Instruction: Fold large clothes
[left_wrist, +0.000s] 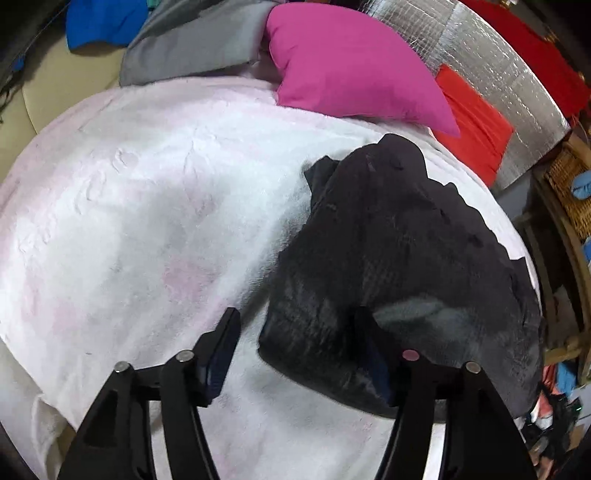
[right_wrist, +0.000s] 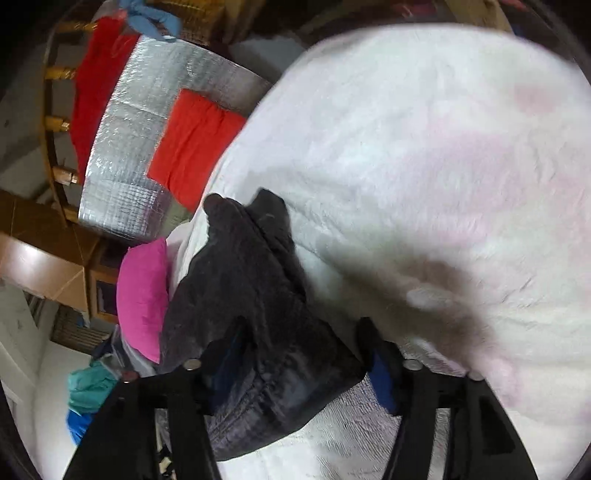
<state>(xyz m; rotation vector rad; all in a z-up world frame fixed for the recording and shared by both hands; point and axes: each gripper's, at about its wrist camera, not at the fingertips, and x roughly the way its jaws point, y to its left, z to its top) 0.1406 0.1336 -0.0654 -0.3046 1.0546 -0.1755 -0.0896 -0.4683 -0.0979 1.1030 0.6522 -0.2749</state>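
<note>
Left wrist view, left gripper (left_wrist: 299, 332): fingers spread wide apart, clamped on nothing; the left finger (left_wrist: 221, 354) shows over bare blanket, the right one overlaps the near corner of the garment, and whether it touches the cloth cannot be told.
Right wrist view, right gripper (right_wrist: 299, 343): fingers wide apart, with the garment's near end lying between them; the left finger (right_wrist: 221, 354) sits against or behind the dark cloth, contact unclear, the frame being blurred.
Black garment (left_wrist: 399, 266): a dark bundle, folded over with rumpled edges, lying on the blanket at centre-right of the left wrist frame and at lower centre-left of the right wrist frame (right_wrist: 255, 306).
White blanket (left_wrist: 147, 206): fluffy, faintly pink in patches, spread under the garment and filling most of both frames.
Pink pillow (left_wrist: 351, 62): top centre of the left wrist frame, at the blanket's far edge, just beyond the garment.
Red cloth (left_wrist: 472, 125): right of the pillow, lying on a silver foil mat (left_wrist: 491, 62).
Grey fabric (left_wrist: 192, 40): upper left, beside the pillow.
Blue cloth (left_wrist: 103, 22): upper-left corner.
</note>
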